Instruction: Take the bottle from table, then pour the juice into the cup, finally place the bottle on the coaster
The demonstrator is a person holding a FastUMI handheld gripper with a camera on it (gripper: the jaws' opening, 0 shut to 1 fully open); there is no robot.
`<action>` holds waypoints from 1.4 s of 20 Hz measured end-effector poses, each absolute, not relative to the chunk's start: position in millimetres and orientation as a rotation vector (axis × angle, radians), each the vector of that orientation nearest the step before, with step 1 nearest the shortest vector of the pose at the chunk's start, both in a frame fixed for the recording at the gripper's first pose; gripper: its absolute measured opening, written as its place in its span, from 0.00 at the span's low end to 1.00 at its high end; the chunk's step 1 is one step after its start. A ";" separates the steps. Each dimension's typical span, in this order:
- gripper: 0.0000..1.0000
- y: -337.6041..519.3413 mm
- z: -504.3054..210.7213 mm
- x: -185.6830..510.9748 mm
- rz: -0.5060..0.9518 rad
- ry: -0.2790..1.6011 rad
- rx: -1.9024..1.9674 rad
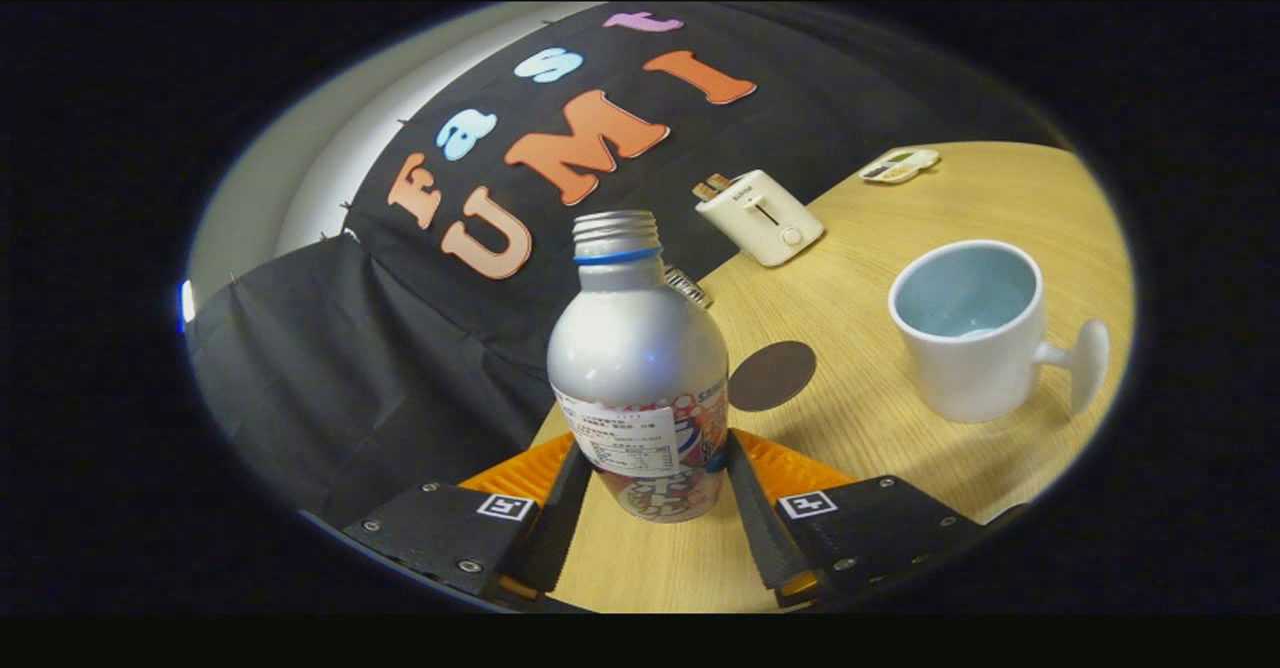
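A silver aluminium bottle (640,378) stands between the two fingers of the gripper (652,493) in the lower middle of the frame, and both fingers press against its lower body, one on each side, so the tool is clamped on it. The bottle has a bare threaded neck with no cap, a blue ring just below the threads, and a printed label with a white sticker low on its body. Its base looks to sit at or just above the light wooden table (900,448); whether it touches the wood cannot be told. The whole scene is tilted, with the tabletop rising toward the upper right of the frame. Just beyond the bottle and a little to its right lies a round dark brown coaster (771,375), flat on the wood and bare. Further right, at the right of the frame, stands a white mug (970,333) with a pale blue inside, its handle pointing toward the right edge; a little pale liquid or a reflection shows at its bottom, but which one is unclear. Toward the upper middle, near the table's far edge, stands a white toaster (762,216) with slices of bread poking out of the top. In the upper right lies a small white flat object (900,164), too small to identify. Black cloth hangs behind the table.
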State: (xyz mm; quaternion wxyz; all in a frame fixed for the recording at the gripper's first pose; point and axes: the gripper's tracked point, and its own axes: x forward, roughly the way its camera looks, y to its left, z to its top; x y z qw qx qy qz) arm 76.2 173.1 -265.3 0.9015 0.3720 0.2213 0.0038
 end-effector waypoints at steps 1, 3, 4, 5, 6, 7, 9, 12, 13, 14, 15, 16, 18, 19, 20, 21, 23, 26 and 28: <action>0.74 174.1 -265.9 76.7 0.008 0.460 0.800; 0.74 175.5 -267.5 77.3 0.006 0.462 0.852; 0.74 176.8 -265.8 77.2 0.008 0.462 0.880; 0.74 177.1 -264.2 77.7 0.006 0.460 0.914; 0.74 177.5 -261.3 78.1 0.011 0.453 0.952; 0.74 177.7 -258.8 79.6 0.013 0.448 0.988; 0.74 179.7 -257.5 79.5 0.018 0.450 1.042; 0.74 179.2 -255.6 77.8 0.017 0.451 1.093; 0.74 177.2 -253.8 78.7 0.013 0.447 1.113; 0.74 176.3 -251.6 79.6 0.007 0.443 1.133; 0.74 174.7 -248.9 78.8 0.002 0.440 1.153; 0.73 173.3 -247.9 79.6 -0.002 0.440 1.175; 0.74 171.4 -244.4 79.5 -0.007 0.439 1.230; 0.74 170.8 -244.0 80.9 -0.009 0.442 1.254; 0.74 171.3 -243.8 80.7 -0.012 0.444 1.277; 0.74 171.1 -243.6 80.8 -0.015 0.446 1.303; 0.74 171.5 -239.3 80.4 -0.019 0.449 1.356; 0.74 171.2 -235.3 78.4 -0.016 0.448 1.420; 0.74 168.5 -232.0 78.4 -0.019 0.439 1.460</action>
